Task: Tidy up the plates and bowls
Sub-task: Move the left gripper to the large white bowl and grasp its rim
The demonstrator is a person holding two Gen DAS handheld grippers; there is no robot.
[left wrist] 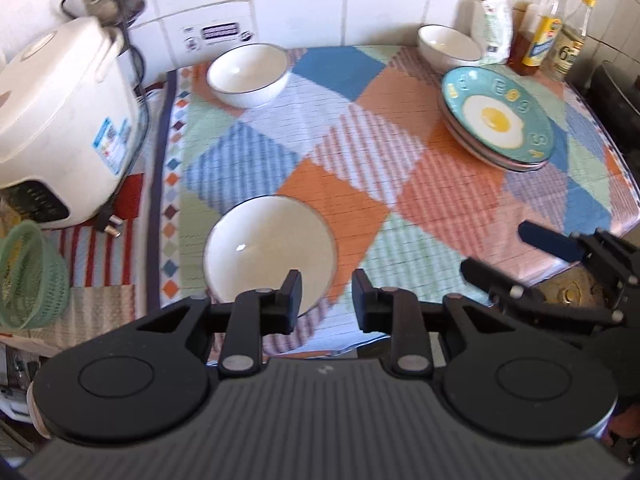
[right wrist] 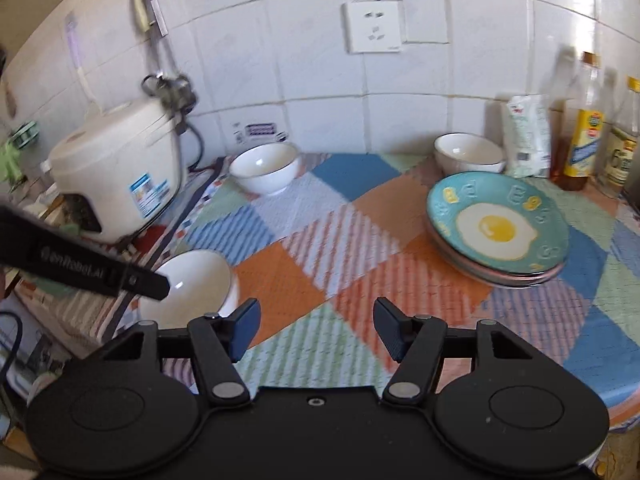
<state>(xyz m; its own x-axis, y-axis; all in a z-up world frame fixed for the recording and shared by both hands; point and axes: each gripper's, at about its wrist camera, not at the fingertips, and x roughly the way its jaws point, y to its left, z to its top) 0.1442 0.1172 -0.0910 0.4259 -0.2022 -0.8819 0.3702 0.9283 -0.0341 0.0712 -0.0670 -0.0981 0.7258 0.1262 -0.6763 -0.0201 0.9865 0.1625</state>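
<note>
Three white bowls stand on the patchwork cloth: a near bowl (left wrist: 269, 249) (right wrist: 192, 288) at the front left, a far left bowl (left wrist: 248, 74) (right wrist: 266, 167) by the wall, and a far right bowl (left wrist: 448, 48) (right wrist: 468, 154). A stack of plates topped by a teal fried-egg plate (left wrist: 496, 114) (right wrist: 496, 226) sits in front of the far right bowl. My left gripper (left wrist: 326, 300) is open and empty, just above the near bowl's right rim. My right gripper (right wrist: 316, 328) is open and empty over the cloth, right of the near bowl; it also shows in the left wrist view (left wrist: 560, 256).
A white rice cooker (left wrist: 56, 120) (right wrist: 116, 168) stands at the left with its plug on the cloth. Bottles (left wrist: 548, 36) (right wrist: 584, 136) and a white packet (left wrist: 496, 30) line the back right corner. A green mesh basket (left wrist: 28, 280) sits at front left.
</note>
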